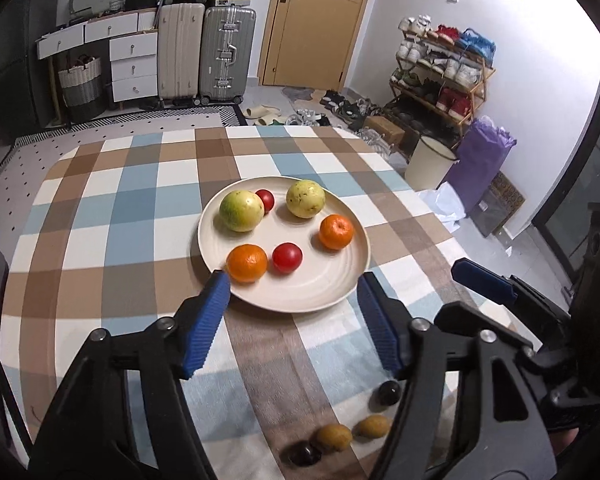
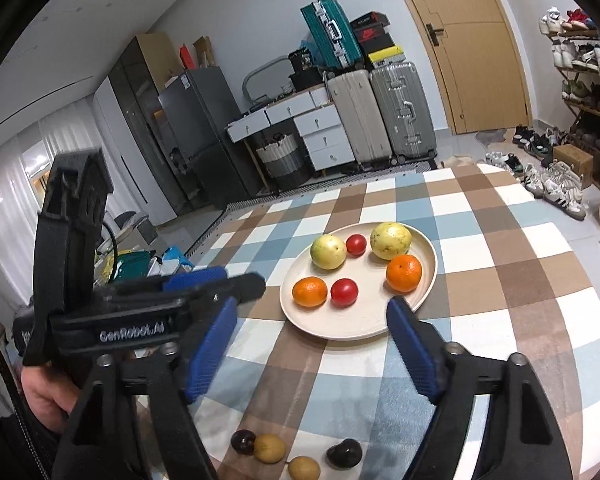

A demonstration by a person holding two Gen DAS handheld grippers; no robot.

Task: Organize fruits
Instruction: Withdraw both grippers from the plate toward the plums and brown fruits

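Note:
A cream plate (image 1: 300, 292) (image 2: 340, 324) on the checked tablecloth holds two yellow-green guavas (image 1: 241, 211) (image 2: 328, 251), two oranges (image 1: 247, 263) (image 2: 309, 291) and two red tomatoes (image 1: 287, 257) (image 2: 344, 292). Near the front edge lie two small yellow-brown fruits (image 1: 333, 437) (image 2: 269, 448) and two dark fruits (image 1: 388, 392) (image 2: 344, 453). My left gripper (image 1: 292, 280) is open and empty, just short of the plate. My right gripper (image 2: 312, 308) is open and empty, also near the plate's front rim. It also shows at the right of the left wrist view (image 1: 484, 280).
The round table (image 1: 100, 220) is covered by a brown, blue and white checked cloth. Behind it stand suitcases (image 1: 228, 56), a drawer unit, a door, a shoe rack (image 1: 440, 76) and a white bin (image 1: 430, 160) at the right.

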